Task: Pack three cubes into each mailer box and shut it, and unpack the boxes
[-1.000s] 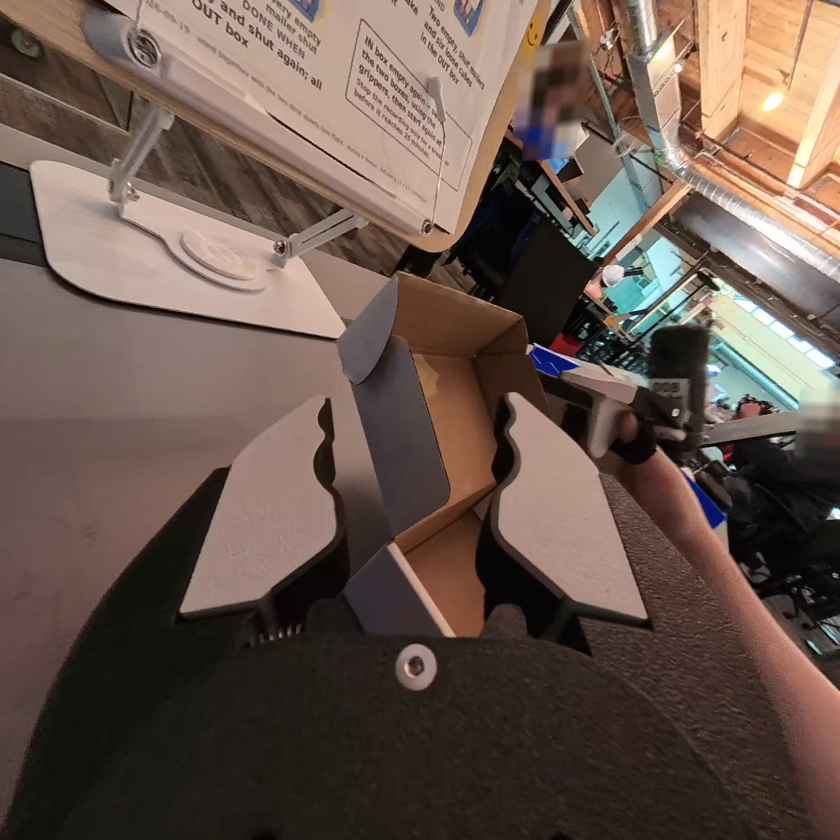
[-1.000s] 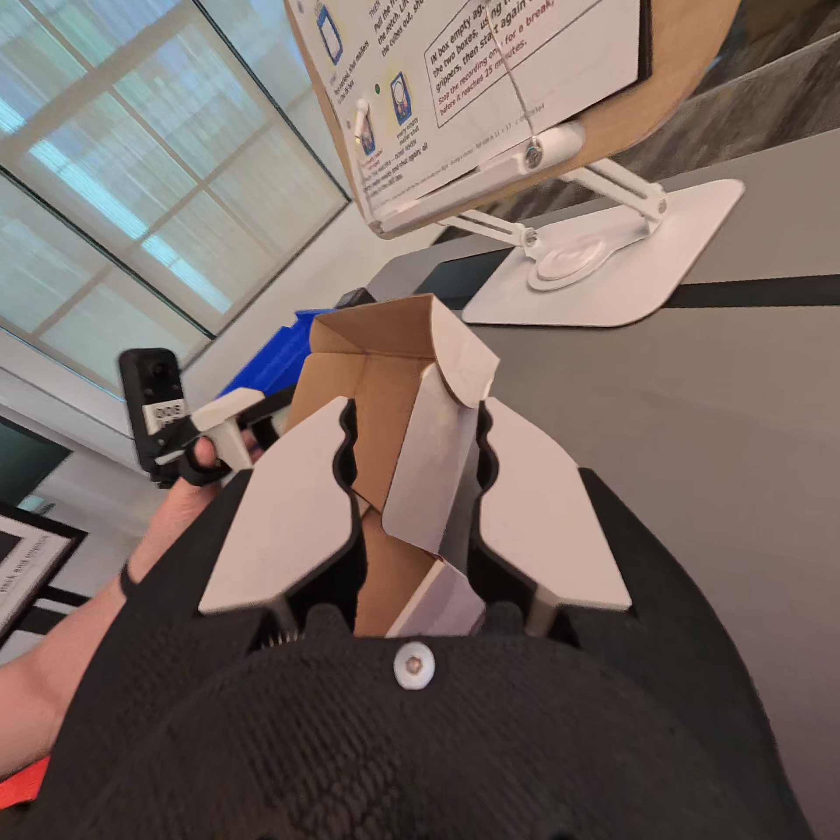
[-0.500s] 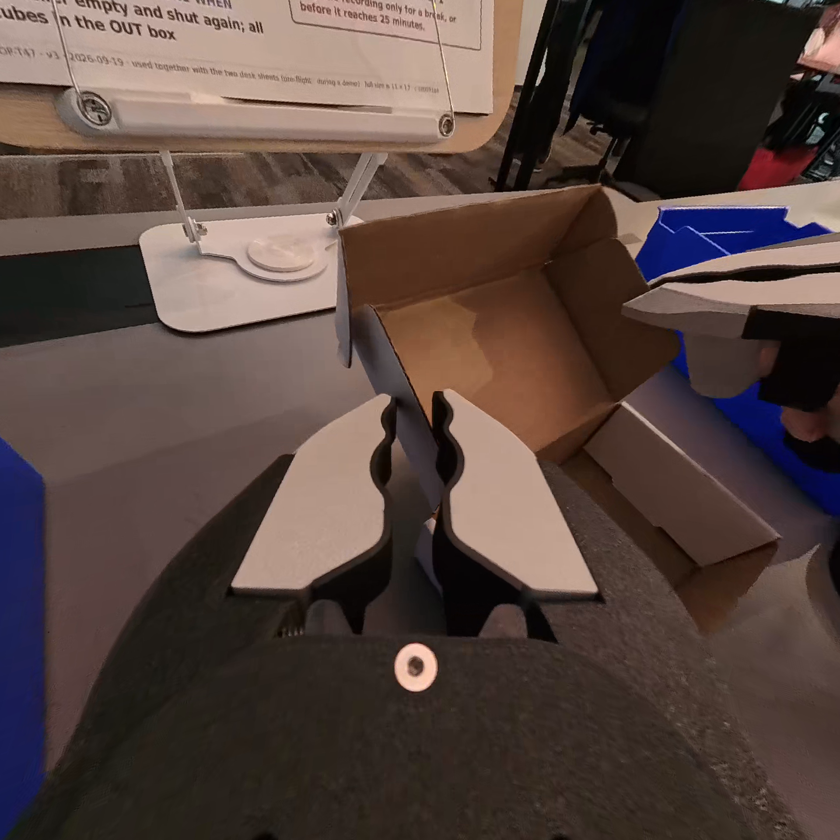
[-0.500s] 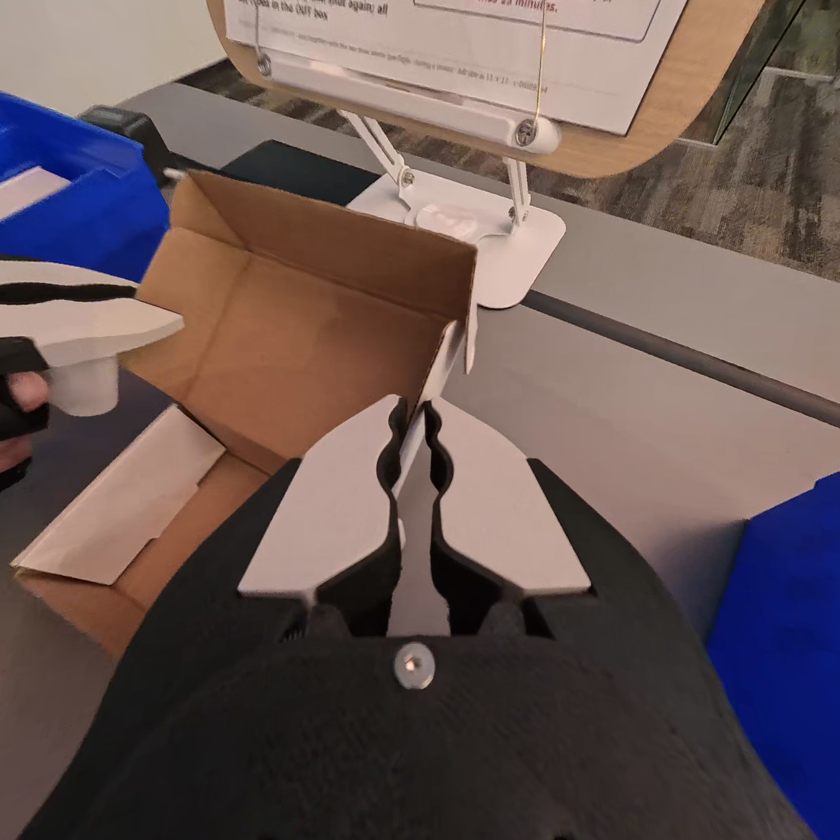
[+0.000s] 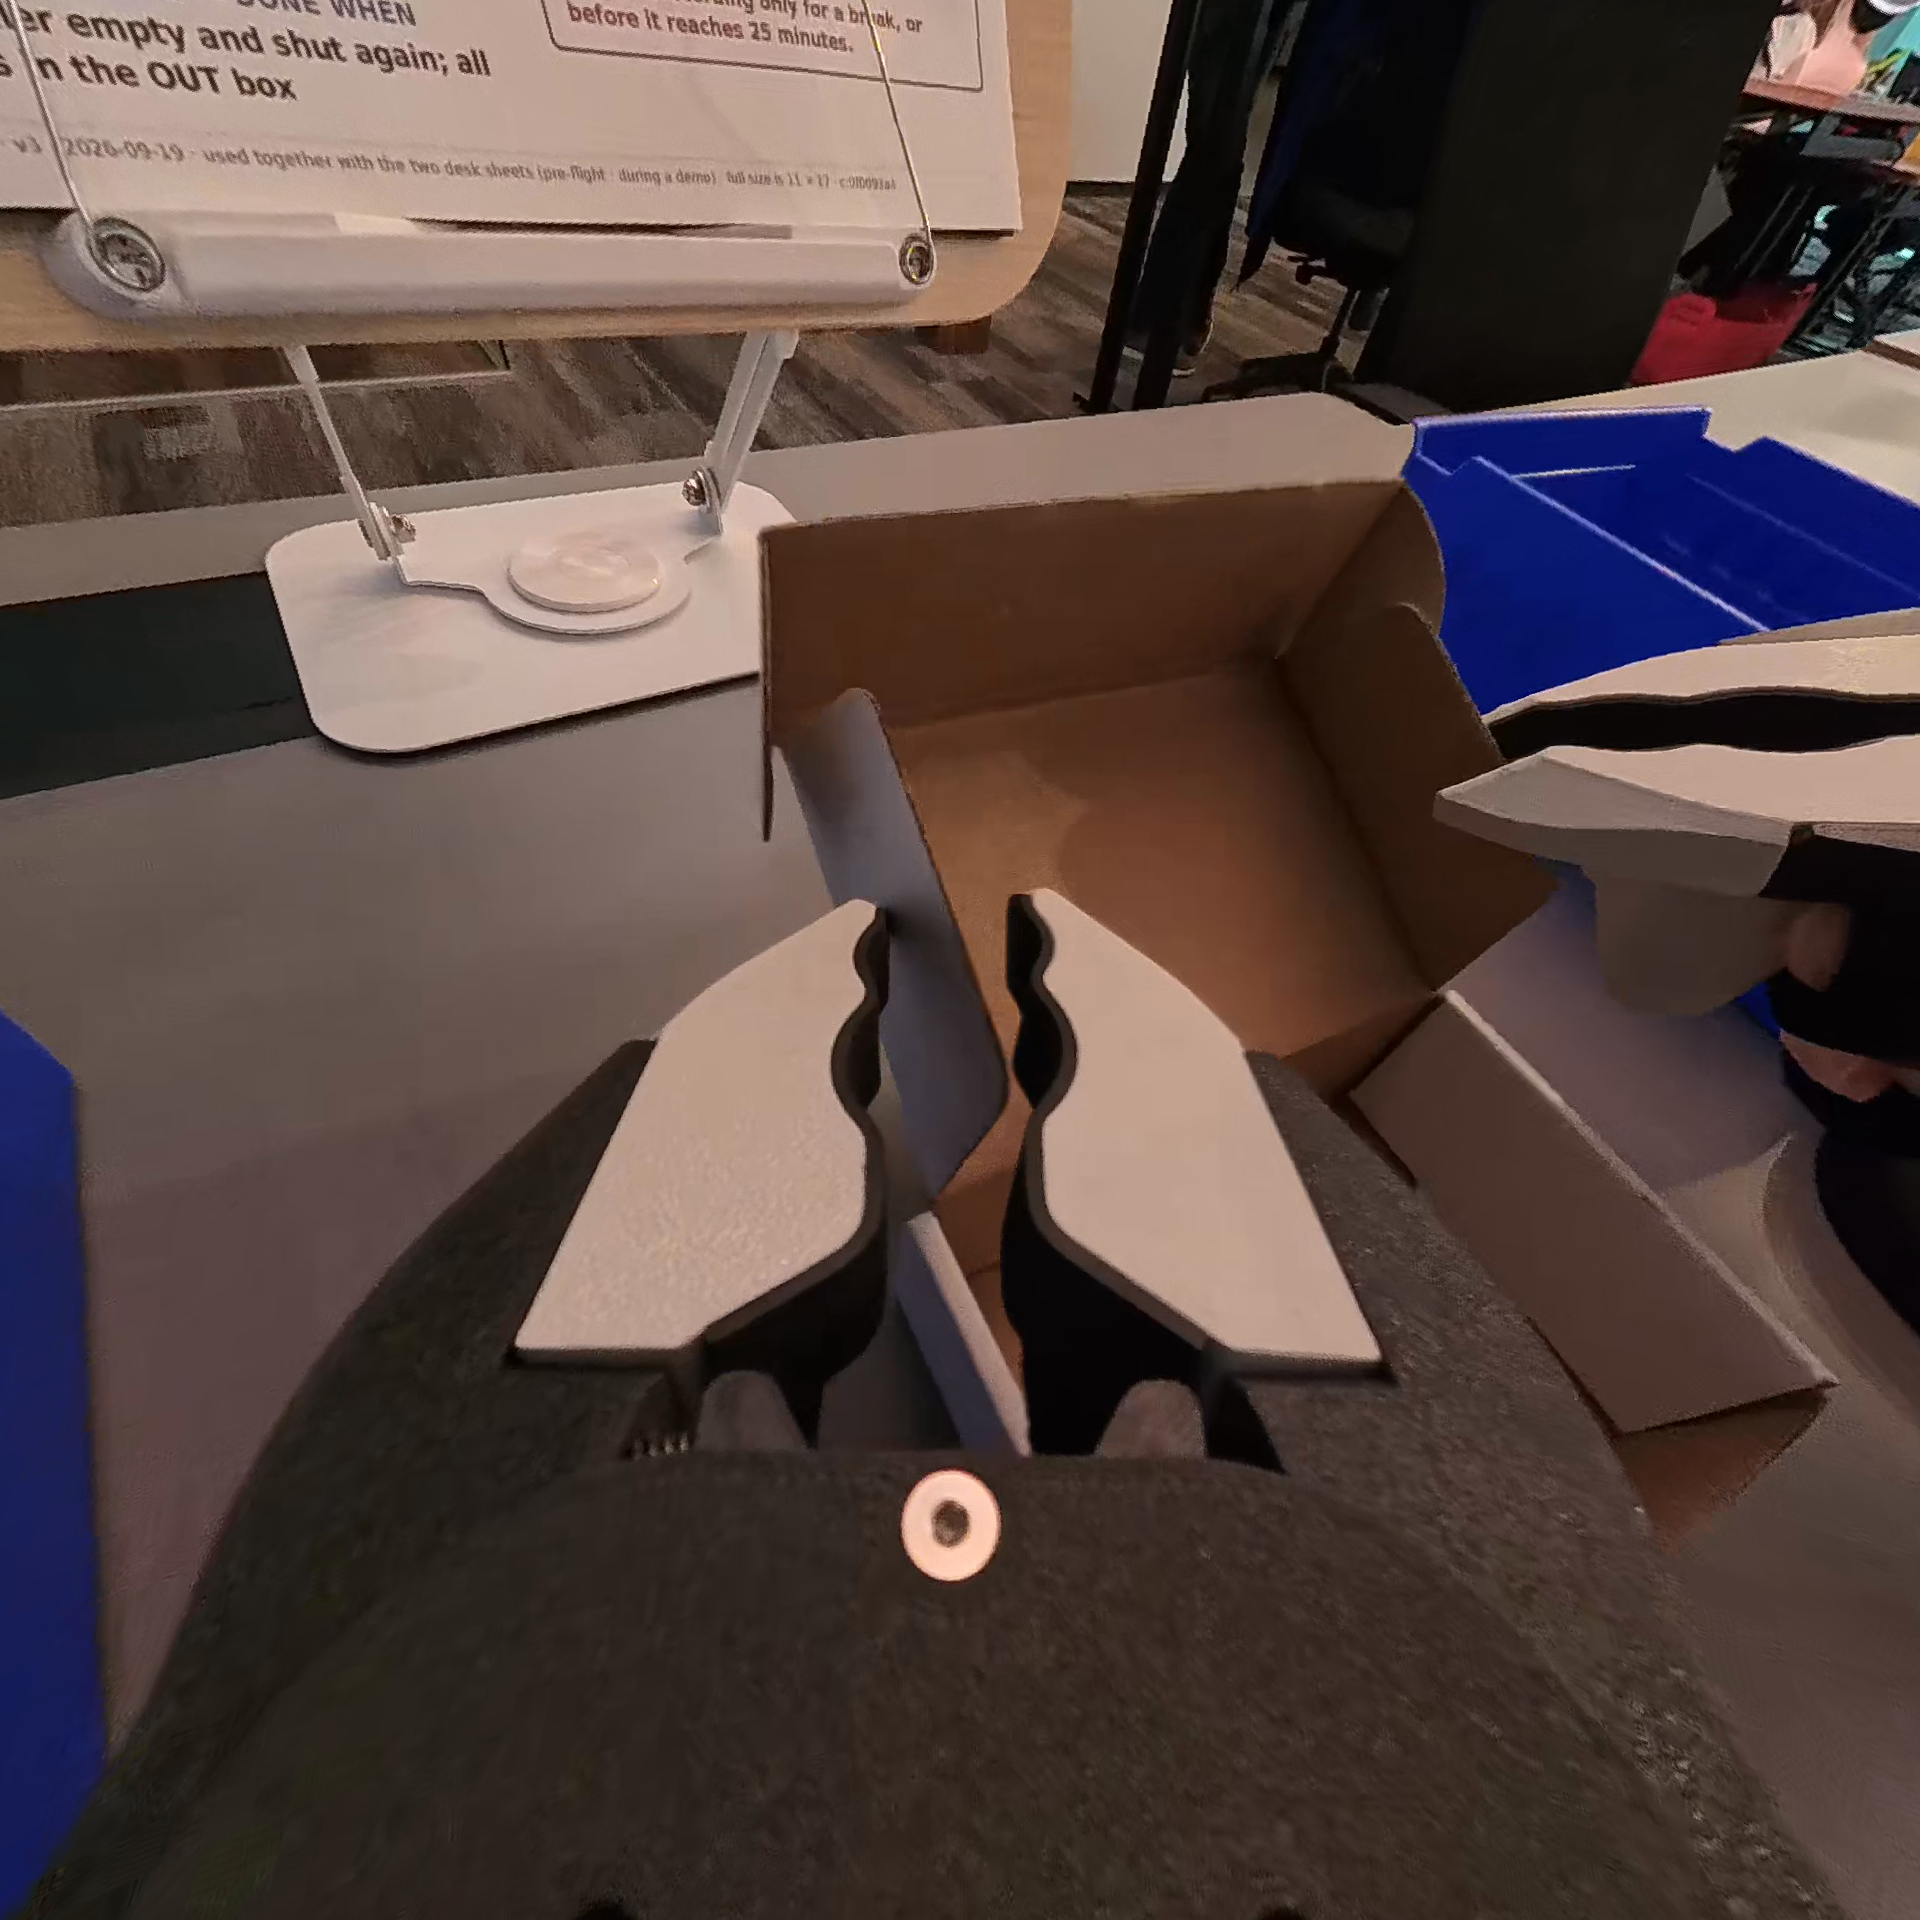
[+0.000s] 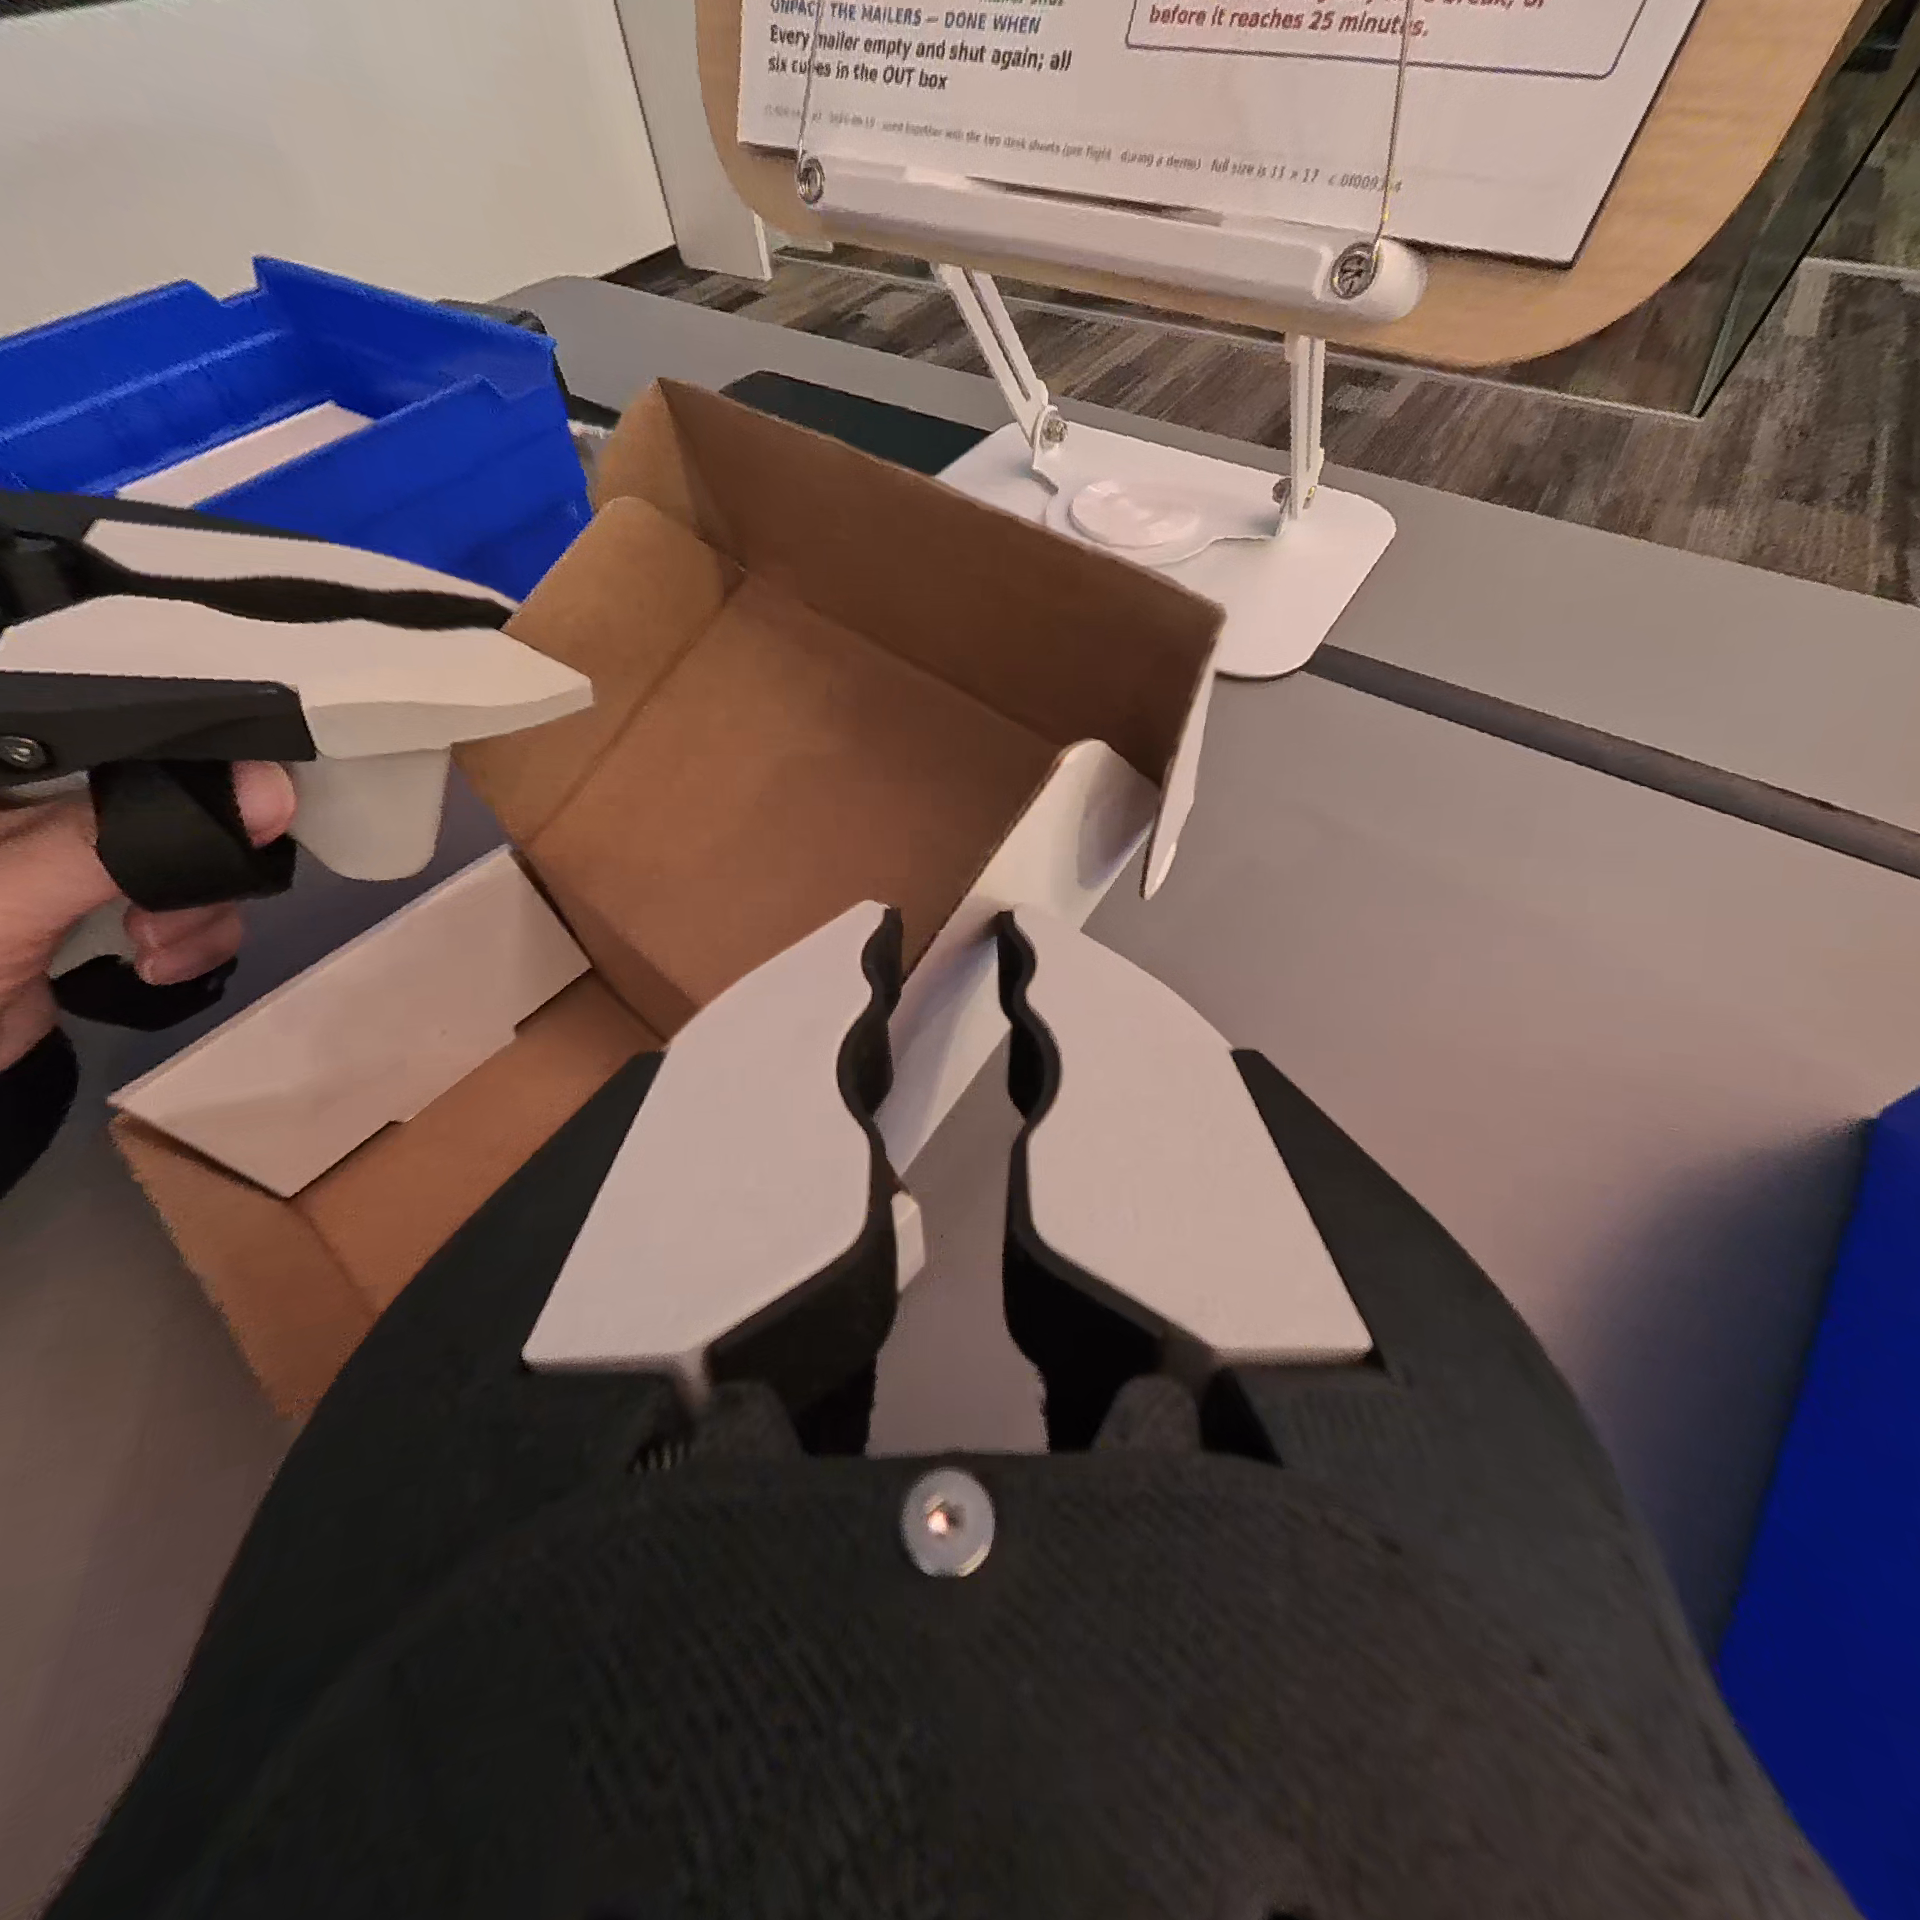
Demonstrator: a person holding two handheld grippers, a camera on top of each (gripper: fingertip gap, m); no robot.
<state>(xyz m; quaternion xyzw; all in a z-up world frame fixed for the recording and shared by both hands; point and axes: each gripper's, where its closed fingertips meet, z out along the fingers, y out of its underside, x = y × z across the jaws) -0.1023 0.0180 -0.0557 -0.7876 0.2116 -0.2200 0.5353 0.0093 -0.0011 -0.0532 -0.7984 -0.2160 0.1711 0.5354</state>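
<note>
Cardboard mailer box [image 5: 1174, 831] open, white item in blue bin [image 6: 343, 416] right view only

Both handheld grippers look identical: chunky textured black body [image 5: 935, 1714], one silver screw [image 5: 949, 1524] dead centre, two flat pale-grey fingers [image 5: 727, 1164] with wavy black rubber edges, plus a black trigger loop [image 6: 177, 842] on the grip.
</note>
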